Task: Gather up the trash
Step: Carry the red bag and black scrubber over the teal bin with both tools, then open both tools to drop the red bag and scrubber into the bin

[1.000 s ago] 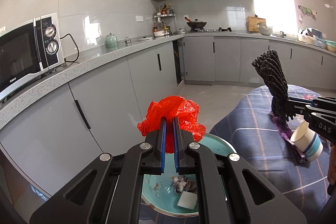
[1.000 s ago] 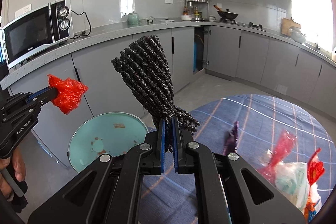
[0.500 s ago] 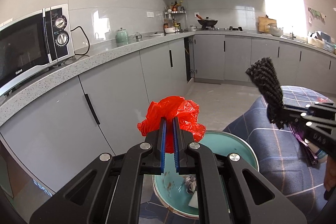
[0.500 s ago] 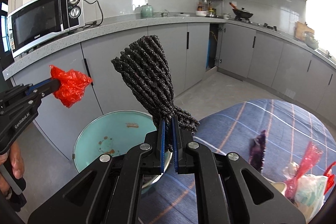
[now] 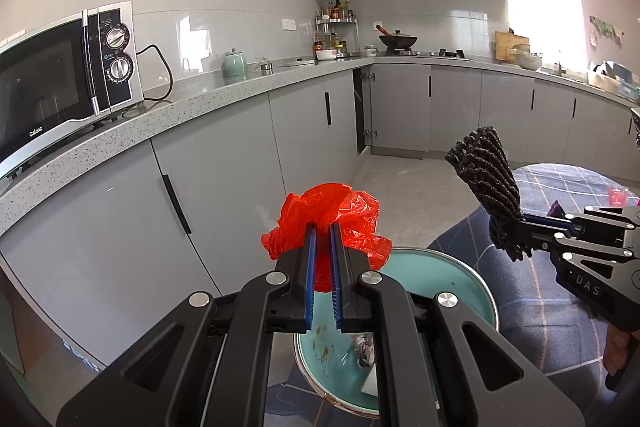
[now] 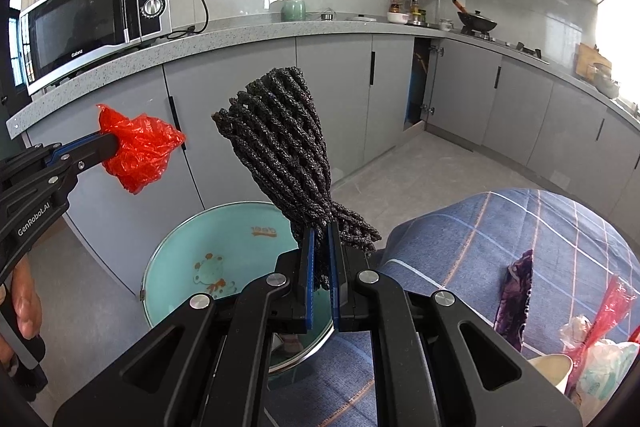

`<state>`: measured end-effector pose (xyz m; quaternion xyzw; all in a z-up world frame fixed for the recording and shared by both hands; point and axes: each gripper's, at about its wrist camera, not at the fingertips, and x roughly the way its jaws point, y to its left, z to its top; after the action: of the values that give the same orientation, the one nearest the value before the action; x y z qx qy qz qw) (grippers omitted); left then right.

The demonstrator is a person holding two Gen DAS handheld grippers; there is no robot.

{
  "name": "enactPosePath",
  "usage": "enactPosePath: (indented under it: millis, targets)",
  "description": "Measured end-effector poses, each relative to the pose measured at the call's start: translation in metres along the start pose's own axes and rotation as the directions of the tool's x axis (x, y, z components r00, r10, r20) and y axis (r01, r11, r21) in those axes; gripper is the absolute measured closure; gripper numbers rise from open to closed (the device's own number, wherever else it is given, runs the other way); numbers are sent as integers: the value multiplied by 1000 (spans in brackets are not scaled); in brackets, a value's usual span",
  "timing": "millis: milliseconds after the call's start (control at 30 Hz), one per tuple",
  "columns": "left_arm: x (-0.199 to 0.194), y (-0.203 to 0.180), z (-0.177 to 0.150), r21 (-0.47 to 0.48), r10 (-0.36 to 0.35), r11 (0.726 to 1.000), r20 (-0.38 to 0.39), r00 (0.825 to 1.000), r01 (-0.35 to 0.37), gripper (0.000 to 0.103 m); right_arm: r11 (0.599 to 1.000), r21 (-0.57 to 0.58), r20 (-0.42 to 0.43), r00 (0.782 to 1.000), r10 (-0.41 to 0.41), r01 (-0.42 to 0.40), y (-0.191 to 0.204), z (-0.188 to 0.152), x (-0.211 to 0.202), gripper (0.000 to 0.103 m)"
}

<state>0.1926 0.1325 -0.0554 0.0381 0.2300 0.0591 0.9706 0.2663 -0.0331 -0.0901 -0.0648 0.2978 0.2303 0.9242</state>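
Note:
My left gripper [image 5: 321, 227] is shut on a crumpled red plastic bag [image 5: 332, 211] and holds it above the near rim of a teal bin [image 5: 448, 279]. The bin holds a few scraps [image 5: 364, 345]. My right gripper [image 6: 319, 227] is shut on a black foam net sleeve [image 6: 280, 143] that stands up from its jaws, over the bin [image 6: 192, 247] by the table edge. Each gripper shows in the other view: the right one with the net [image 5: 486, 175], the left one with the red bag [image 6: 138, 151].
A table with blue checked cloth [image 6: 480, 239] is at the right, bearing a purple wrapper [image 6: 518, 287], a paper cup [image 6: 550, 367] and bagged trash [image 6: 600, 359]. Grey cabinets [image 5: 224, 187] and a counter with a microwave [image 5: 60, 75] run along the left.
Both grippers have moved left, toward the cabinets and the bin, still holding their items. The right gripper now sits over the bin's edge rather than over the table.

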Motion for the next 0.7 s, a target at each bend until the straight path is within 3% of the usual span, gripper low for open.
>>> enactPosePath:
  millis: [467, 567, 633, 700]
  targets:
    - [-1, -4, -2, 8, -13, 1000, -1, 1000, 13, 92, 1000, -21, -15, 1000, 21, -22, 7, -3, 7, 95]
    - [-1, -5, -2, 10, -8, 1000, 3, 1000, 8, 74, 999, -28, -17, 999, 29, -29, 10, -5, 9, 82]
    - [-2, -6, -3, 12, -11, 1000, 4, 1000, 11, 69, 999, -25, -21, 999, 31, -31, 10, -6, 10, 78]
    - [-2, -6, -3, 12, -6, 1000, 7, 1000, 6, 53, 999, -18, -24, 999, 31, -31, 8, -8, 11, 70]
